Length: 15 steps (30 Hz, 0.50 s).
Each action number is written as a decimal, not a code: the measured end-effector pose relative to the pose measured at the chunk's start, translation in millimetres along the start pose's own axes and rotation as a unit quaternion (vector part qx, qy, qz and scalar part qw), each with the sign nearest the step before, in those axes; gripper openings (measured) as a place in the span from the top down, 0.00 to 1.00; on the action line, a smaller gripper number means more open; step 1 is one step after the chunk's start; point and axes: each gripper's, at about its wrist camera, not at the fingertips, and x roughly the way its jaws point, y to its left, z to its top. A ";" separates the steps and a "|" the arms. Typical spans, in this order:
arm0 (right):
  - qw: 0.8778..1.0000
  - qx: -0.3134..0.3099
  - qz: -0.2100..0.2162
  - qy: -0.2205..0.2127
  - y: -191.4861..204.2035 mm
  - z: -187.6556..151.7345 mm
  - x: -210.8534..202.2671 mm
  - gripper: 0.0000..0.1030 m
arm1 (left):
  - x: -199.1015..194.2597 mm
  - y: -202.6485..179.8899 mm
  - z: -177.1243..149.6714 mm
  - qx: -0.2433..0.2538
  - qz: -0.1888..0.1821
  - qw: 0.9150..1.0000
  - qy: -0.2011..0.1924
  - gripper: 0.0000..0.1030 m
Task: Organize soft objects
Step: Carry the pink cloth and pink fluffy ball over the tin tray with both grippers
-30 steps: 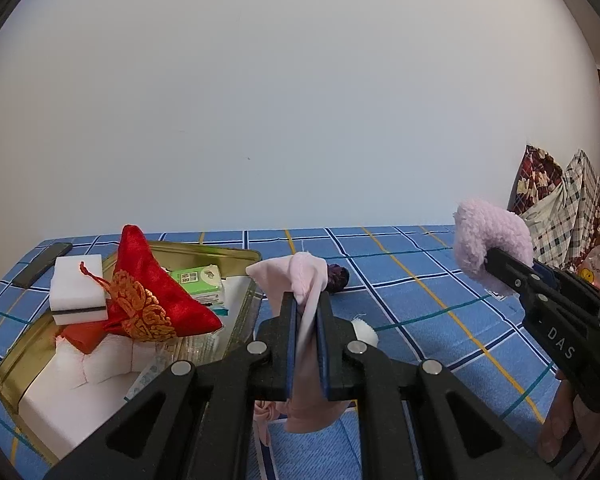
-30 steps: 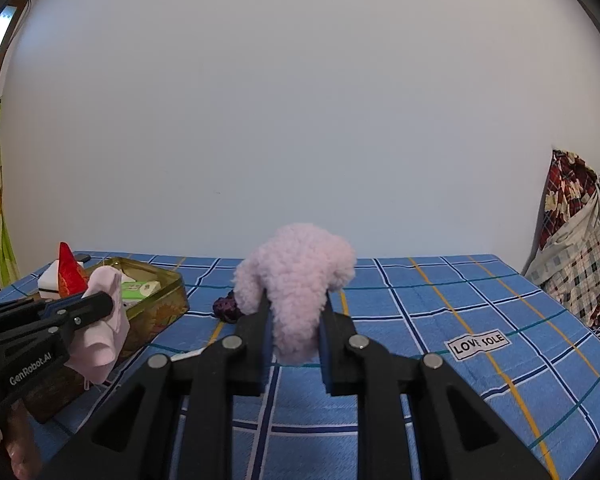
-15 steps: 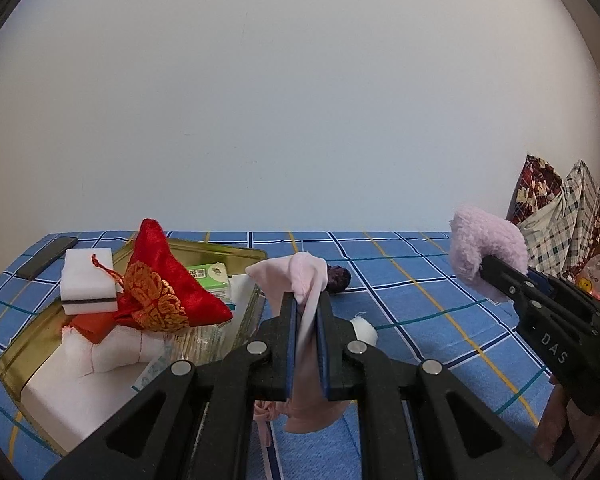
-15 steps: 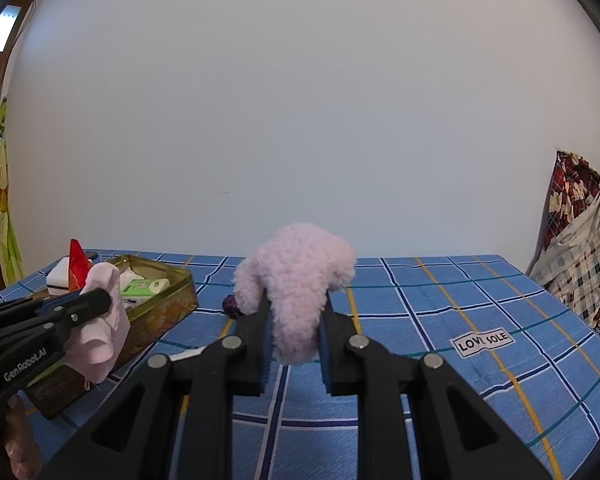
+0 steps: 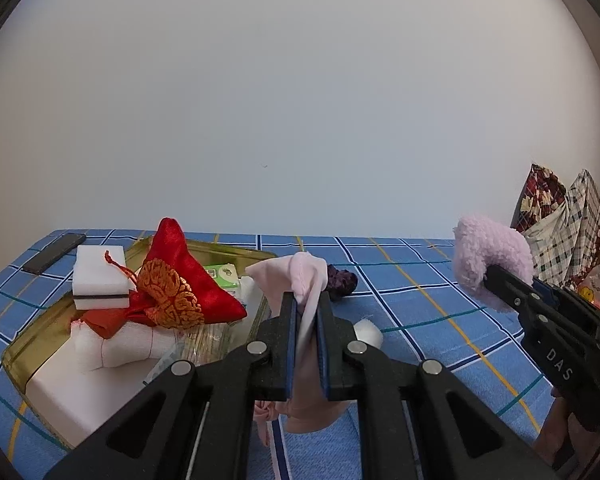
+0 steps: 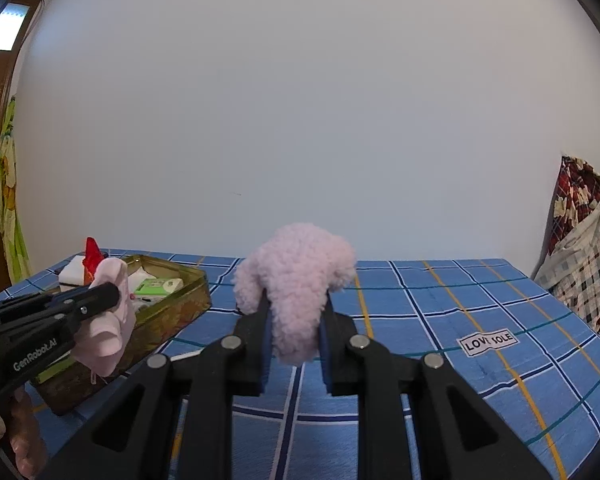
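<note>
A blue plaid bedsheet (image 6: 440,312) carries a "LOVE SOLE" label (image 6: 487,342). The "GenRobot.AI" left gripper (image 5: 306,310) clamps a pink cloth (image 5: 304,280); the "DAS" right gripper (image 6: 294,320) clamps a fluffy pink plush (image 6: 296,276) beside the gold tin (image 6: 172,312).

Both grippers are black plastic with blue-lined fingers and silver pivot screws. The left gripper (image 5: 306,308) reads "GenRobot.AI"; the right gripper (image 6: 294,312) reads "DAS".

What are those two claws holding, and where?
Left gripper pinches a pale pink cloth near its top; right gripper clamps a fluffy pink piece at its lower middle.
</note>
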 end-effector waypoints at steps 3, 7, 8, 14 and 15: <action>1.000 -0.001 0.003 -0.001 -1.7 -0.8 0.8 0.81 | -0.9 1.4 0.1 -0.004 -0.002 1.000 -0.001 0.90; 1.000 -0.003 0.009 -0.002 -1.3 -3.0 2.9 0.81 | -3.4 1.2 -0.1 -0.004 0.001 1.000 -0.006 0.90; 1.000 -0.004 0.011 -0.003 -1.3 -3.6 3.0 0.81 | -4.6 0.7 -0.3 -0.003 0.002 1.000 -0.008 0.90; 1.000 -0.011 0.025 -0.003 0.4 -5.7 6.7 0.80 | -13.8 1.7 -0.9 -0.006 0.007 1.000 -0.023 0.90; 1.000 -0.012 0.027 -0.003 0.7 -5.9 7.3 0.80 | -15.6 3.0 -0.9 -0.009 0.007 1.000 -0.026 0.90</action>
